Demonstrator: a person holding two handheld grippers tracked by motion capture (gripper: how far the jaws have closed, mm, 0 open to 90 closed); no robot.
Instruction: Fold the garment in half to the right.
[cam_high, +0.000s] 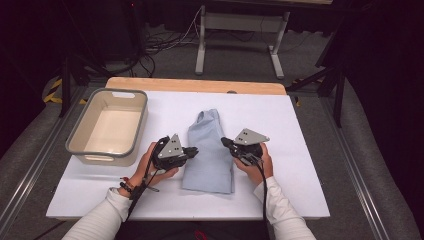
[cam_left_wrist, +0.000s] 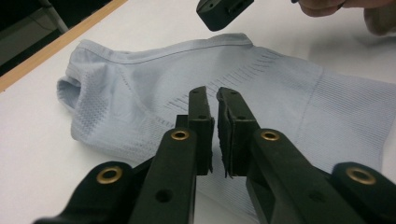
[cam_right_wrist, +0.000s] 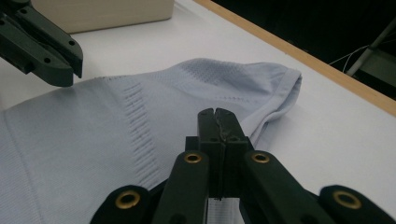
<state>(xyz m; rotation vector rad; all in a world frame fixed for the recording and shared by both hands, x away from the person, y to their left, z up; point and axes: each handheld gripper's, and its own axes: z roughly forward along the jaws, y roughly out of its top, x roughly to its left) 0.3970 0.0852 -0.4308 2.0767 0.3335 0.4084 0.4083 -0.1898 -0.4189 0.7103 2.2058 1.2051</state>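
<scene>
From above, a light blue shirt (cam_high: 210, 152), folded, lies in the middle of the white surface (cam_high: 300, 150), with the left gripper (cam_high: 191, 151) and right gripper (cam_high: 226, 142) at its two sides. A bin (cam_high: 75, 135) sits far left.

In the left gripper view, the jaws are almost closed, empty, over the shirt (cam_left_wrist: 280, 98).

In the right gripper view, the jaws are closed, empty, over the shirt (cam_right_wrist: 93, 126).

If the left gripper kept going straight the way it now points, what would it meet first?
Most likely the light blue garment: the left gripper, jaws nearly shut with nothing between them, points across it. The right gripper lies farther along; its height is unclear.
</scene>
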